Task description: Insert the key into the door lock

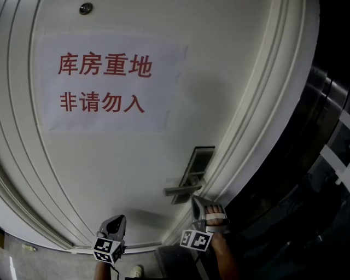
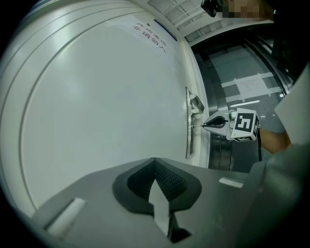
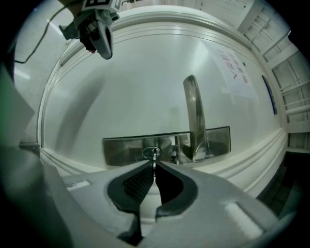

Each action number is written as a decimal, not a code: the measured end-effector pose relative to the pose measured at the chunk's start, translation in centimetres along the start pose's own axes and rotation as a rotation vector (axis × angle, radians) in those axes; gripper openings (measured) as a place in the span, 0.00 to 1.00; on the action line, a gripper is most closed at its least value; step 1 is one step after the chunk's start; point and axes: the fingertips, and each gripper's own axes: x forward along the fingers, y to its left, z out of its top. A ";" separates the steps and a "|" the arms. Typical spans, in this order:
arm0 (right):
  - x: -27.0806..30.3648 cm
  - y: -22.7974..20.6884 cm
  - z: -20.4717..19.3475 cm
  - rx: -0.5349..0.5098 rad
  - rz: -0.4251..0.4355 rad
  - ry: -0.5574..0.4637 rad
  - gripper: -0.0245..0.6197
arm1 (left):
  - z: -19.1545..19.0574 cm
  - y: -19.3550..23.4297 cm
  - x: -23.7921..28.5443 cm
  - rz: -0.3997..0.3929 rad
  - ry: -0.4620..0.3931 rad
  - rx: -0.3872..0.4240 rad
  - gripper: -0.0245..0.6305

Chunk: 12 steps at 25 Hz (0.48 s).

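Now, key [image 3: 154, 158] tip in lock [image 3: 145, 153]

The right gripper [image 3: 154, 165] points level, jaws clamped on a key [image 3: 154, 156] that juts out beyond its fingers [image 3: 139, 183]. The left gripper [image 2: 155, 162] also points level, jaws together with nothing between them.

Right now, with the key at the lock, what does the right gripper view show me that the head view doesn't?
Only the right gripper view: the key pinched in the right hand-held gripper, its tip at the keyhole. Only the head view: the paper sign with red characters and the peephole above it. Both: the white door, the lock plate, the lever handle and the left hand-held gripper, held away from the lock.
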 end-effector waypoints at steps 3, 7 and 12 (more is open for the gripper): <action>0.0 0.0 0.1 -0.001 0.001 0.001 0.06 | 0.1 0.0 -0.1 -0.002 -0.002 -0.003 0.04; 0.1 0.0 0.2 0.001 -0.005 -0.001 0.06 | 0.1 0.2 -0.1 -0.005 0.002 -0.002 0.04; 1.1 0.2 0.6 0.007 -0.009 0.003 0.05 | 0.1 0.5 -0.1 -0.006 0.001 -0.002 0.04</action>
